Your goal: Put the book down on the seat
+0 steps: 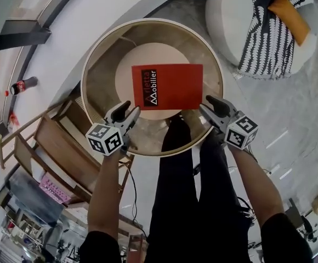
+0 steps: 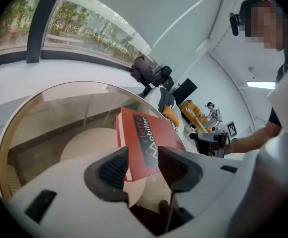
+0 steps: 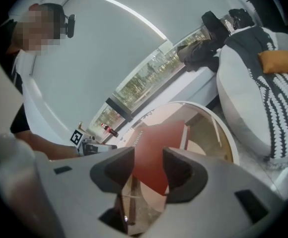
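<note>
Red rectangular book (image 1: 167,86): lies flat, cover up, on the round cream seat pad (image 1: 127,64) inside the round wooden tub seat (image 1: 96,81).
Left gripper (image 1: 130,113): jaws wide apart, released; the book's near-left corner shows in the gap, and the pads are clear of it.
Right gripper (image 1: 205,106): jaws spread, grasping nothing; its tips are just beside the book's near-right corner.
Around: a white round pouf (image 1: 230,15) carries a black-and-white zigzag throw (image 1: 268,37) and an orange cushion (image 1: 289,15), well apart at upper right. A dark bottle with a red label (image 1: 23,85) lies by the white curved ledge (image 1: 66,43), and slatted wooden furniture (image 1: 49,147) stands to the left.
In the way: the seat's raised rim runs between the person's black-trousered legs (image 1: 186,190) and the book.
Hard to make out: the cover lettering is partly cut off by the jaws in the left gripper view. The clutter at the head view's lower left is too small to tell.
</note>
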